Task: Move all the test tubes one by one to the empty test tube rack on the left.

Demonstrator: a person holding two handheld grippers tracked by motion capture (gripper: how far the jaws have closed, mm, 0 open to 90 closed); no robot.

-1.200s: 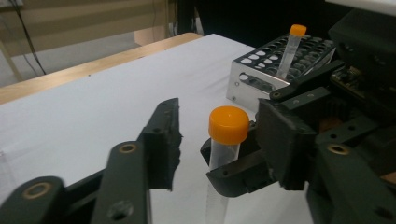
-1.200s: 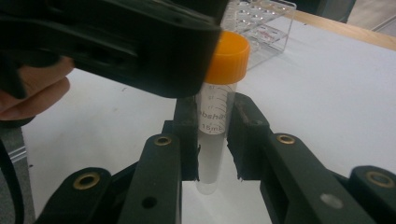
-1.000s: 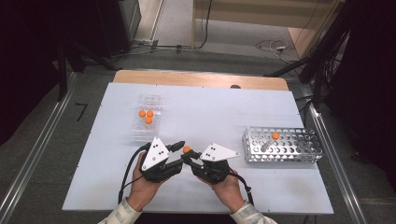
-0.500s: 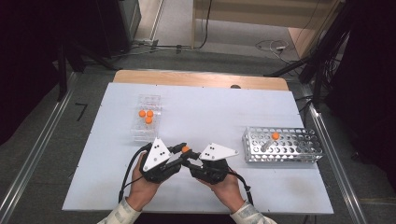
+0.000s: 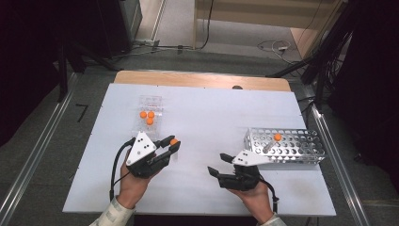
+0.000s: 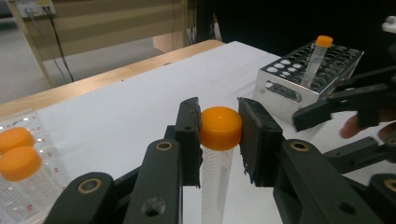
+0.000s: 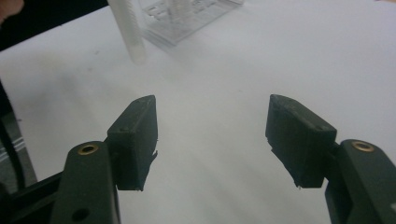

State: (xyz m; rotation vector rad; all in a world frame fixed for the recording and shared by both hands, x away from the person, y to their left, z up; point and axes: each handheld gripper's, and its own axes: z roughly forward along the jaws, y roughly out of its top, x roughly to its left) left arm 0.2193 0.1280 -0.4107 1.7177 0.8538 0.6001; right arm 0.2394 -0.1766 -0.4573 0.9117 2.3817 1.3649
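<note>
Orange-capped clear plastic tube (image 6: pixel 219 140) hangs upright above the white bench (image 5: pixel 211 117), its cap pinched between the pads of the left claw (image 5: pixel 172 144), which is clamped tight on it. To the right and well apart, the right claw (image 5: pixel 219 165) has just been opening; its jaws now stand wide with bare bench between them. A perforated metal tube rack (image 5: pixel 287 146) near the right claw carries one orange-capped tube (image 5: pixel 274 140). A clear plastic tray (image 5: pixel 149 113) beyond the left claw holds three more capped tubes (image 5: pixel 147 117).
</note>
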